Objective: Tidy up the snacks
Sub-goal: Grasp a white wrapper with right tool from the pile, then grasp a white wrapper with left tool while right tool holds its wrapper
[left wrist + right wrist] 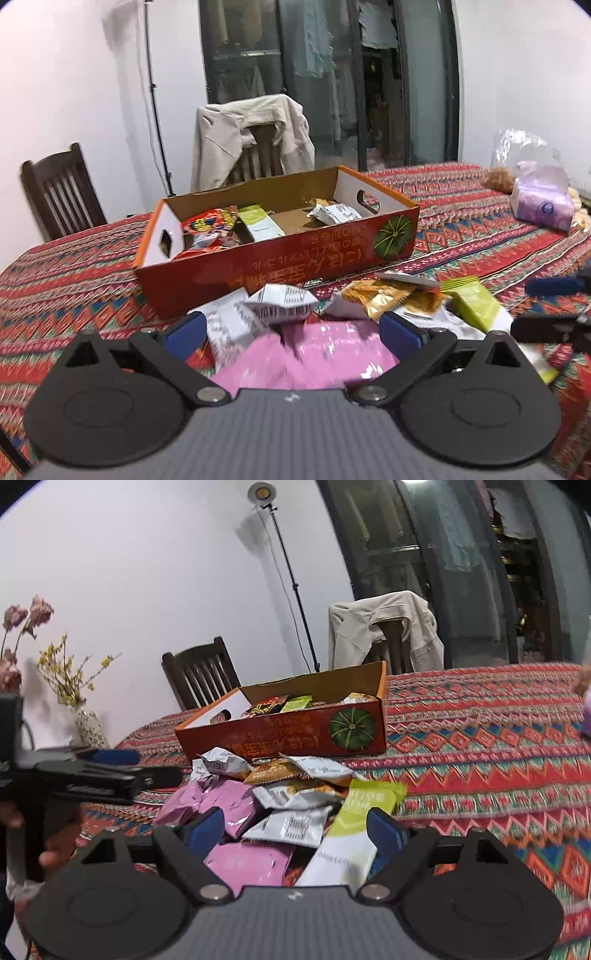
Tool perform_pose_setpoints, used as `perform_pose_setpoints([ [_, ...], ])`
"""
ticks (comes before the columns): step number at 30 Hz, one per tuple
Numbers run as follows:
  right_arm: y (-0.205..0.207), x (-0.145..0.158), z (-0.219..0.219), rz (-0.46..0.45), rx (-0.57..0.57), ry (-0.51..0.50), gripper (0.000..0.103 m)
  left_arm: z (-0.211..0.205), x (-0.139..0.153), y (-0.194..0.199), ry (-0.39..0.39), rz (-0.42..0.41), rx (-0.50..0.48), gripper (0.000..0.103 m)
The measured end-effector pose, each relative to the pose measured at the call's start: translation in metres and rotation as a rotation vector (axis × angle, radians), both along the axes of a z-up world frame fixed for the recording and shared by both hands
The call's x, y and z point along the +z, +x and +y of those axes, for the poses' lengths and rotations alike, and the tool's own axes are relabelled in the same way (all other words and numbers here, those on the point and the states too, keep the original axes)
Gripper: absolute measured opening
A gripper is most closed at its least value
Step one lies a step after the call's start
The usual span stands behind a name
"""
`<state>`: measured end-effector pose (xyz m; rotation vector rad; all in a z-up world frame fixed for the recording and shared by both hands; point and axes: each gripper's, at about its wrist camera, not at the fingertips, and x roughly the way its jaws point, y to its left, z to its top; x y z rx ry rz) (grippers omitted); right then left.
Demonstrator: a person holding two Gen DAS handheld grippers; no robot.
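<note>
An orange cardboard box (295, 266) with a pumpkin picture stands on the patterned tablecloth (480, 236). It holds a red packet (210, 225), a green-and-white packet (258, 221) and a silver packet (332, 212). In front of it lies a loose pile of snacks: pink packets (325, 354), white packets (280, 302), a gold packet (384, 299) and a green packet (472, 306). My left gripper (291, 328) is open just above the pink packet. My right gripper (295, 829) is open over the pile, with a green-and-white packet (354, 827) beside its right finger and a pink packet (251, 864) below.
A chair draped with a beige jacket (255, 136) and a bare dark chair (59, 188) stand behind the table. A purple tissue pack (543, 203) and a plastic bag (517, 147) lie at the far right. A vase of flowers (88, 723) stands at the left edge.
</note>
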<state>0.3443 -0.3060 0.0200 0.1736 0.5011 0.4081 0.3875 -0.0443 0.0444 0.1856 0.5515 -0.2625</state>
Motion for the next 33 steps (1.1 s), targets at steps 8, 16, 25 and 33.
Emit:
perform_pose_setpoints([
  [8,0.092,0.003,0.003,0.070,0.060,0.009,0.080,-0.011,-0.023,0.054,0.003,0.031,-0.015,0.091],
  [16,0.144,-0.030,-0.007,0.305,0.034,0.198,0.081,-0.002,-0.038,0.074,-0.067,0.049,-0.031,0.056],
  [25,0.180,-0.031,0.034,0.291,-0.028,0.130,0.081,0.008,-0.025,0.062,-0.080,0.036,0.023,0.054],
  [33,0.181,-0.026,0.081,0.213,0.013,-0.191,0.053,0.036,0.005,0.019,-0.145,-0.036,0.084,0.053],
])
